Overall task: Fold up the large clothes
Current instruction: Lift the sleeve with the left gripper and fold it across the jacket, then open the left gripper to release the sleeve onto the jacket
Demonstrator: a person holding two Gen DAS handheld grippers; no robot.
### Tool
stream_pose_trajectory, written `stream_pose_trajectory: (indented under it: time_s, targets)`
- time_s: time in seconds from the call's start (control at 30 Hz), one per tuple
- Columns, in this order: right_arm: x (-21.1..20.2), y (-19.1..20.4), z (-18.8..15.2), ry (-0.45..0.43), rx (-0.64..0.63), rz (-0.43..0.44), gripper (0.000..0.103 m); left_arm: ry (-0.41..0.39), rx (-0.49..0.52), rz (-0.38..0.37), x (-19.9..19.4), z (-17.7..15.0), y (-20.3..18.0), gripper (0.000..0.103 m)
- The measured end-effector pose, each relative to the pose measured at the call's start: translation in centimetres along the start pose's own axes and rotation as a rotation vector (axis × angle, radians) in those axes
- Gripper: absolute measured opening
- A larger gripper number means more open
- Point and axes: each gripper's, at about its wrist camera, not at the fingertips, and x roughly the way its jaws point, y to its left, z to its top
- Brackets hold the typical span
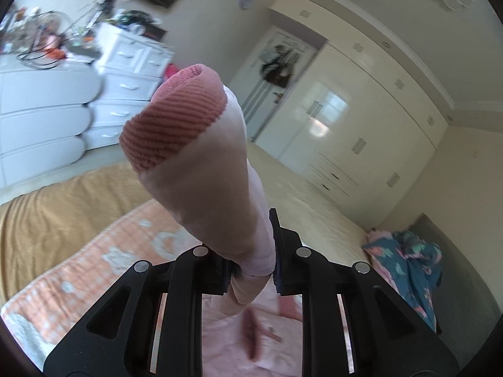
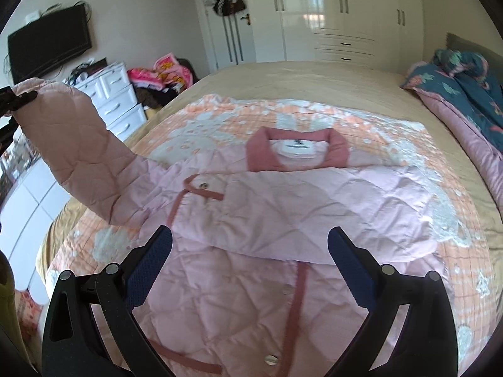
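Observation:
A pink quilted jacket (image 2: 251, 220) with darker pink collar and trim lies front up on the bed; its right sleeve is folded across the chest. My left gripper (image 1: 251, 270) is shut on the other sleeve (image 1: 213, 194) near its ribbed cuff (image 1: 169, 125) and holds it raised above the bed. In the right wrist view that lifted sleeve (image 2: 81, 157) rises to the left, with the left gripper (image 2: 12, 100) at its end. My right gripper (image 2: 250, 238) is open and empty, hovering over the jacket's lower front.
The jacket rests on an orange and white blanket (image 2: 408, 144) over a tan bed (image 2: 298, 78). A blue patterned quilt (image 2: 465, 94) is piled at the headboard. White drawers (image 2: 116, 100) and a clothes pile (image 2: 163, 72) stand left of the bed; wardrobes (image 2: 345, 15) line the far wall.

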Motion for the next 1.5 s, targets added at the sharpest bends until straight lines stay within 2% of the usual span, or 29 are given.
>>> stream_pose_trajectory:
  time_s: [0.43, 0.73, 0.97, 1.5]
  targets:
    - [-2.8, -8.7, -1.9, -0.025, 0.164, -0.054, 0.099, 0.104, 0.162, -0.139, 2.3, -5.1, -10.2, 0.012]
    - [-4.5, -14.1, -3.6, -0.046, 0.262, -0.09, 0.099, 0.199, 0.269, -0.166, 5.1, -10.3, -15.8, 0.012]
    - [-5.0, -17.7, -4.8, -0.055, 0.329, -0.12, 0.099, 0.287, 0.358, -0.173, 7.4, -15.3, -18.6, 0.012]
    - [-5.7, -22.9, -7.6, -0.048, 0.451, -0.165, 0.099, 0.493, 0.535, -0.16, 11.1, -27.0, -20.9, 0.013]
